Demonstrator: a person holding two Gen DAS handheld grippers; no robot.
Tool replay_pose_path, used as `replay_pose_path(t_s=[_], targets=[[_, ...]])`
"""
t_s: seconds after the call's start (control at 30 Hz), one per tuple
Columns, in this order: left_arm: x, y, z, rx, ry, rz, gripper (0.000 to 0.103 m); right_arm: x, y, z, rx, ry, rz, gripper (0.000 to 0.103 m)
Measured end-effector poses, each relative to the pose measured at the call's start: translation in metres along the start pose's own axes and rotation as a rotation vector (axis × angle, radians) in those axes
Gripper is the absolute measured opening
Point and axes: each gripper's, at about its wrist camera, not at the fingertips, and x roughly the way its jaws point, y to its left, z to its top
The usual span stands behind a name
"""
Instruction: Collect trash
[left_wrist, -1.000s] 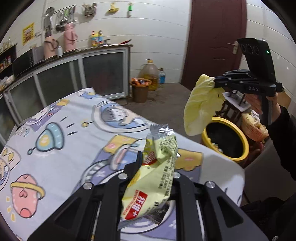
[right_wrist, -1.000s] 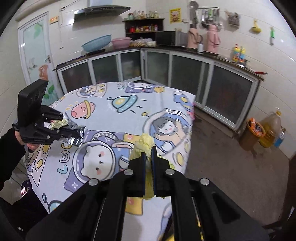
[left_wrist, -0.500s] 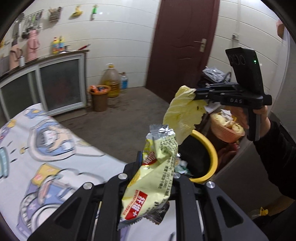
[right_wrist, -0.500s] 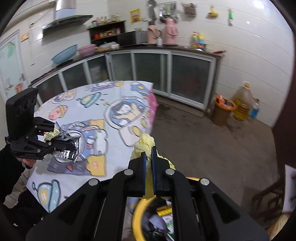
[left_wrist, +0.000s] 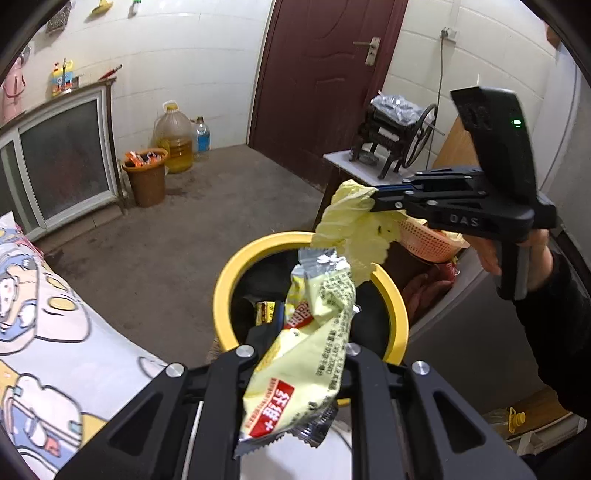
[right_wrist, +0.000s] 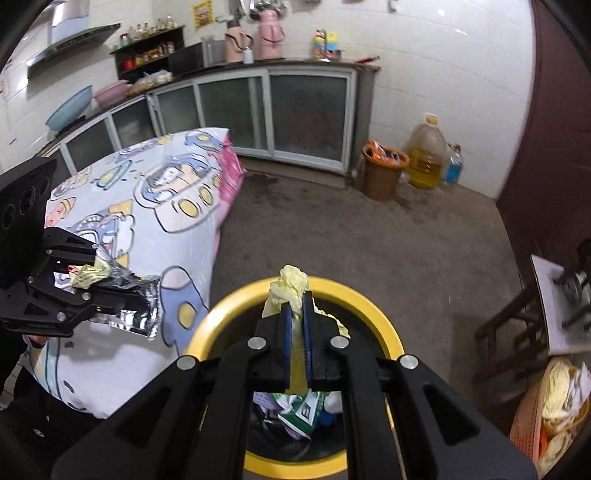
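Note:
My left gripper (left_wrist: 301, 332) is shut on a yellow snack wrapper (left_wrist: 306, 343) with a red label and a silver top; it hangs just over the near rim of the yellow trash bin (left_wrist: 221, 291). My right gripper (right_wrist: 294, 308) is shut on a crumpled pale yellow bag (right_wrist: 290, 282), held over the same yellow trash bin (right_wrist: 384, 332). In the left wrist view the right gripper (left_wrist: 373, 197) holds the pale yellow bag (left_wrist: 351, 225) above the bin's far rim. The right wrist view shows the left gripper (right_wrist: 122, 295) with the wrapper (right_wrist: 136, 310) left of the bin. Trash lies inside the bin.
A table with a cartoon-print cloth (right_wrist: 147, 206) stands left of the bin. An orange basket (right_wrist: 532, 417) and a small stand with a hand-crank machine (left_wrist: 391, 136) sit to the right. A brown bin (right_wrist: 384, 173), oil jug (right_wrist: 424, 155) and dark red door (left_wrist: 325, 74) are farther off.
Both grippers have swung from over the table to the yellow bin and come lower. The wrapper and the yellow bag are still held and now hang over the bin's mouth.

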Motion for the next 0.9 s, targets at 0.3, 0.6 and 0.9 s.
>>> replay_pose_path(t_s=[0.3,0.6,0.9], targets=[[0.042,0.001,-0.001,-0.084,0.036,-0.014,0.013,0.021,-0.018,-0.027,0.056,0.068,-0.085,0.006],[0.041,-0.001,0.0,-0.15,0.015,0.038,0.071,0.027,-0.031,-0.031,0.099,0.11,-0.159,0.019],[0.018,0.021,-0.01,-0.247,-0.013,0.07,0.072,0.025,-0.043,-0.042,0.162,0.124,-0.199,0.054]])
